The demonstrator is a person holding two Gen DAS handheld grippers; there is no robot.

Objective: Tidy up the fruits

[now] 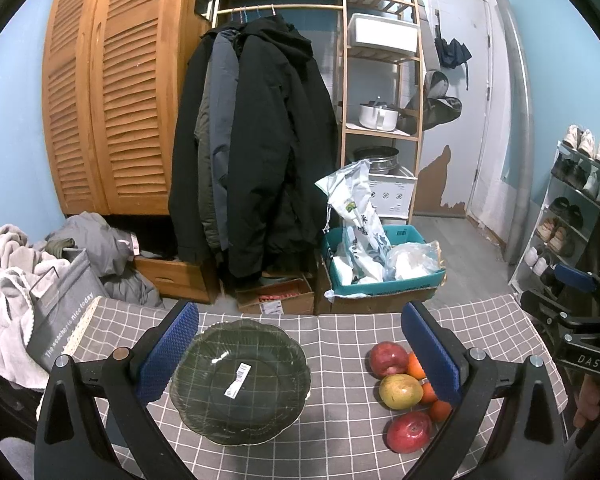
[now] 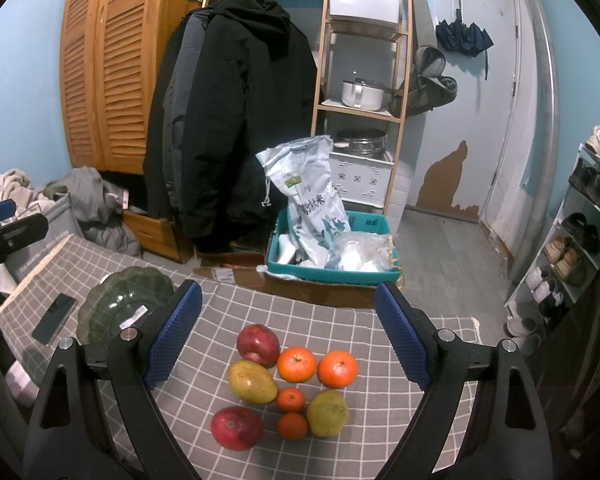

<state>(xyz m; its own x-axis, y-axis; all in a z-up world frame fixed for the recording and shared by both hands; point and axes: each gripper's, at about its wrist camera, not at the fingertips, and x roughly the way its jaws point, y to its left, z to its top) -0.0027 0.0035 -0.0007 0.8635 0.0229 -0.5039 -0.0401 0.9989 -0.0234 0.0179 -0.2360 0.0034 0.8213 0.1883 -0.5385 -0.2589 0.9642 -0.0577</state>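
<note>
On the grey checked tablecloth [image 2: 340, 320], I see clustered round fruit [image 2: 290, 388] beside the dark green scalloped glass bowl [image 1: 240, 380]. Both grippers, left [image 1: 300, 348] and right [image 2: 288, 332], stand apart, empty. Grasp each firm, smooth fruit across its middle (it likely rolls).

Both cameras sit low over the worktop [image 1: 340, 332], each looking forward between its own wide-set jaws toward the coats [image 1: 256, 140] and shelf rack [image 1: 380, 80] at the far wall. The left wrist view hangs close above the glass plate [image 1: 240, 380], with the fruit [image 1: 400, 392] at its right. The right wrist view hangs close above the fruit [image 2: 292, 388], with the plate [image 2: 128, 300] at its left. The 2 views share the plate, fruit, coats and rack.
</note>
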